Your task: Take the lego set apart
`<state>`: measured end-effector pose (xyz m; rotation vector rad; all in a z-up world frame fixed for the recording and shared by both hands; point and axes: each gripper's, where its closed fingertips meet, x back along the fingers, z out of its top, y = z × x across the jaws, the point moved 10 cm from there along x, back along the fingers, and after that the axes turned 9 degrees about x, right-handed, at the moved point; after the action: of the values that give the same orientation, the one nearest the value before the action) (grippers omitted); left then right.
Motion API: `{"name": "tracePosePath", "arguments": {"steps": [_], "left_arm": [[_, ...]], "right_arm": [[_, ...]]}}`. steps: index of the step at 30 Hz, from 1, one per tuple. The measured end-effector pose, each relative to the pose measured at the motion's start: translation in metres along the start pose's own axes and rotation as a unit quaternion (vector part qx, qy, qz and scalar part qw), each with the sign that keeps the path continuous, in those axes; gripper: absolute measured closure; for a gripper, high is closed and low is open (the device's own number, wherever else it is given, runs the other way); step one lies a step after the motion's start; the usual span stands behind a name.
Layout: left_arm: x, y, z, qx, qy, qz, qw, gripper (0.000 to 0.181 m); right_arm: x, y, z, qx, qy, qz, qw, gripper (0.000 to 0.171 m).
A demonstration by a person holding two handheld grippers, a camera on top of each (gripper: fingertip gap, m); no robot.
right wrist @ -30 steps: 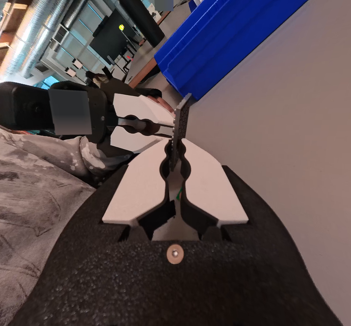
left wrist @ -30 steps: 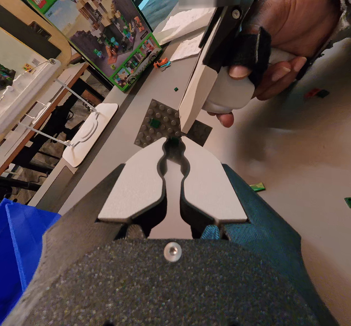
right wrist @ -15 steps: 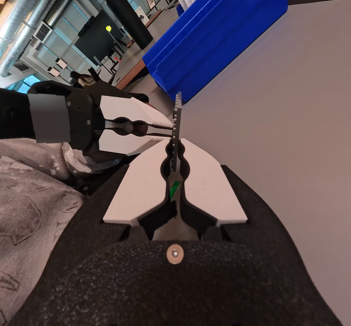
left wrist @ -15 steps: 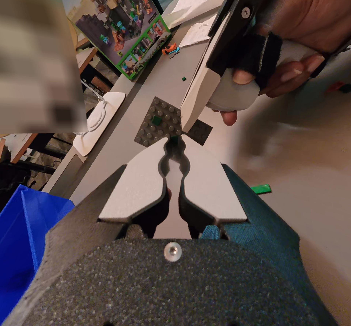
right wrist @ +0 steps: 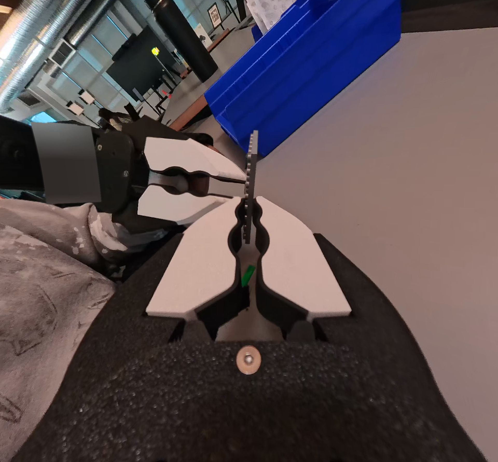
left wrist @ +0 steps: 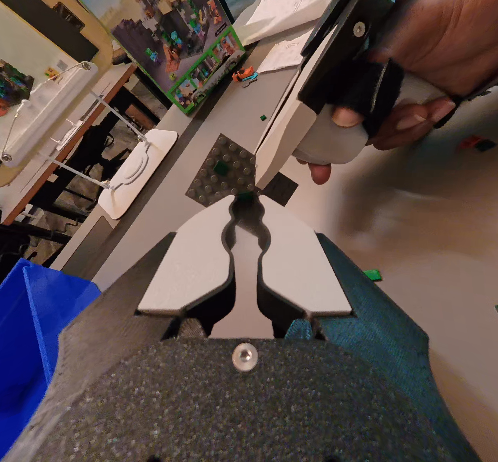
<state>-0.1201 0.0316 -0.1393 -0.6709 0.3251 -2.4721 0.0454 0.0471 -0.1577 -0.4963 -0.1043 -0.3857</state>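
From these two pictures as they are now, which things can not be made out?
- Left wrist view: the left tool tips hide how they hold the small green piece.
- Left wrist view: the right tool covers part of the grey studded plate.
- Right wrist view: the plate is edge-on; its face is unseen.
- Right wrist view: the green bit is too small to name.

One grey studded plate (left wrist: 226, 168) – two grippers – one blue bin (right wrist: 310, 77).

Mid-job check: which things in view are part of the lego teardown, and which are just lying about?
In the job:
grey studded plate, clamped in the right gripper
small green tile on it, pinched by the left gripper

Lying about:
blue bin
lego box
papers
loose green piece
black bottle
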Motion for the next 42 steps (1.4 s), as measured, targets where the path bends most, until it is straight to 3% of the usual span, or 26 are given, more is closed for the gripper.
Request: {"name": "tracePosePath", "arguments": {"steps": [9, 20, 27, 30, 33, 42], "left_arm": [[-0.003, -0.003, -0.002, 0.038, -0.001, -0.01, 0.999, 0.173], [-0.001, 0.004, -0.008, 0.008, 0.018, -0.026, 0.999, 0.173], [0.007, 0.003, 0.0, 0.006, 0.04, -0.007, 0.999, 0.174], [0.025, -0.011, 0.007, 0.047, 0.092, -0.002, 0.995, 0.181], [0.013, -0.008, 0.002, 0.038, 0.042, -0.011, 0.998, 0.18], [0.003, 0.002, 0.002, 0.011, 0.023, 0.003, 1.0, 0.177]], "right_arm": [[-0.001, -0.005, -0.002, 0.024, -0.012, -0.008, 1.0, 0.165], [0.002, -0.009, -0.005, 0.086, -0.03, -0.002, 0.996, 0.164], [0.004, -0.003, 0.0, 0.057, -0.004, -0.003, 0.998, 0.167], [0.011, 0.009, -0.002, 0.044, -0.001, -0.038, 0.998, 0.167], [0.006, 0.002, 0.002, 0.063, 0.003, -0.024, 0.998, 0.167], [0.003, -0.003, 0.002, 0.049, 0.008, -0.021, 0.999, 0.167]]}}
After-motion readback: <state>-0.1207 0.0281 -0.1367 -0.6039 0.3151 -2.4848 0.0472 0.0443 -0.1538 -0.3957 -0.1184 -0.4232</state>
